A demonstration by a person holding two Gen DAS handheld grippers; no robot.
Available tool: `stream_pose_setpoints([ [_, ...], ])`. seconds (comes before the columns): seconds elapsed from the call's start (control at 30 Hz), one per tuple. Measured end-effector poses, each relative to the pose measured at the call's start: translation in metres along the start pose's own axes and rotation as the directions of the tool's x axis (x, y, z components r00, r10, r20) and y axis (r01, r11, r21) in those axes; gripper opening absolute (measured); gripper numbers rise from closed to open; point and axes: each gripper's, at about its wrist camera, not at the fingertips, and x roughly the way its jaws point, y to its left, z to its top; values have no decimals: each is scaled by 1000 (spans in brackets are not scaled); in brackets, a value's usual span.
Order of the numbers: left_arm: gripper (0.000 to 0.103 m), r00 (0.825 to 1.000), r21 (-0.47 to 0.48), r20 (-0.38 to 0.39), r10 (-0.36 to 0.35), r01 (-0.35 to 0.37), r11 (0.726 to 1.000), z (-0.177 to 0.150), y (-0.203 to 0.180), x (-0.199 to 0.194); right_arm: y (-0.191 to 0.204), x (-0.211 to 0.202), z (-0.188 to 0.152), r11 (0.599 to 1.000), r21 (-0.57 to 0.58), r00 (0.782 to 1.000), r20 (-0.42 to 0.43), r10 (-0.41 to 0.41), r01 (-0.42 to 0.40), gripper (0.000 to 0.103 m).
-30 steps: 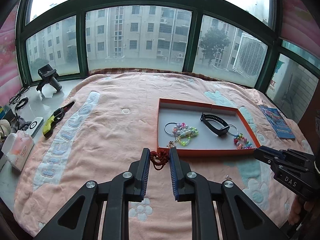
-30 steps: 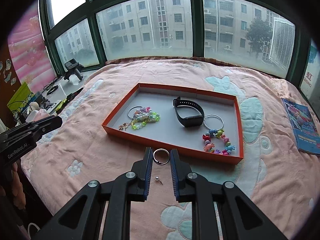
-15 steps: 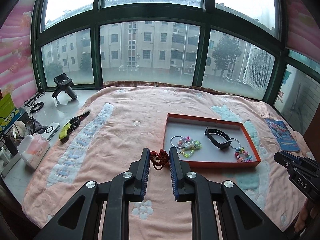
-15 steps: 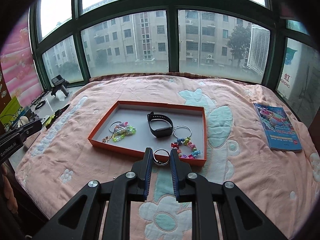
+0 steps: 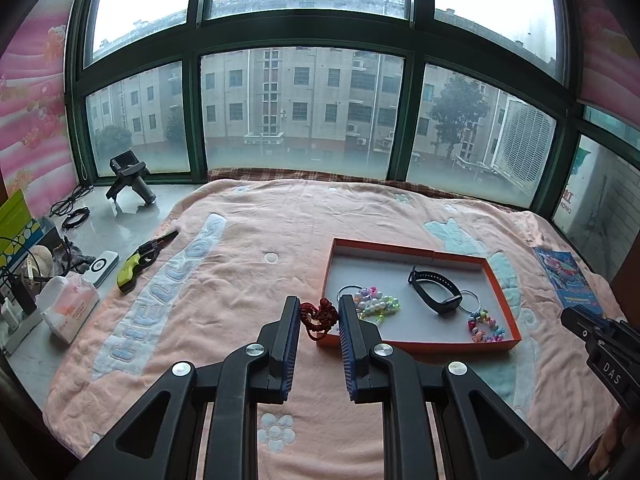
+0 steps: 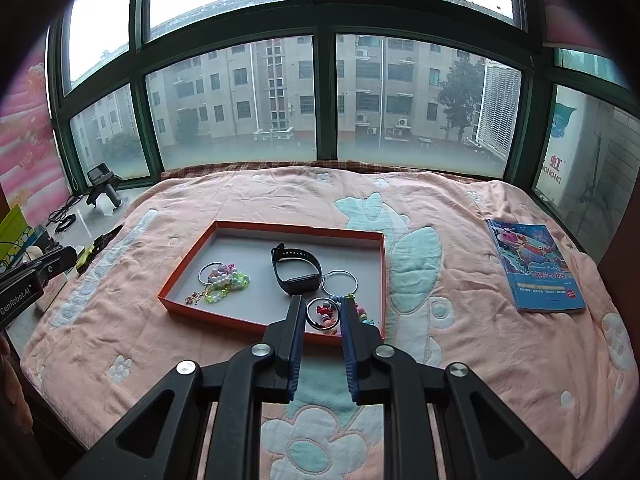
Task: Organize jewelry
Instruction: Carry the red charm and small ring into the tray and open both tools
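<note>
Left gripper (image 5: 319,312): clamped on a red cord bracelet (image 5: 318,316), held over the pink blanket (image 5: 240,280). Right gripper (image 6: 320,312), marked "DAS": clamped on a metal ring (image 6: 322,315). Orange tray (image 6: 276,227) at twelve o'clock. "GenRobot.AI" on the left gripper, nine o'clock. Booklet (image 6: 534,266), two o'clock.

Left hand-held gripper (image 5: 319,315) and right hand-held gripper (image 6: 322,314) both clamped, angled downward.

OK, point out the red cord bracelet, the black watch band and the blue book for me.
red cord bracelet (image 5: 318,316), left wrist view, knotted middle.
black watch band (image 6: 296,269), right wrist view, lower strap.
blue book (image 6: 534,266), right wrist view, cover centre.
</note>
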Motion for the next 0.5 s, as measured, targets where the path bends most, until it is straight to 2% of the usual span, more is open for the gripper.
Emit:
stream_pose_setpoints([
  [0.5,21,1000,-31,12,21,-21,999,14,0,23,-8,14,9,1000,16,1000,-4,-20,20,21],
])
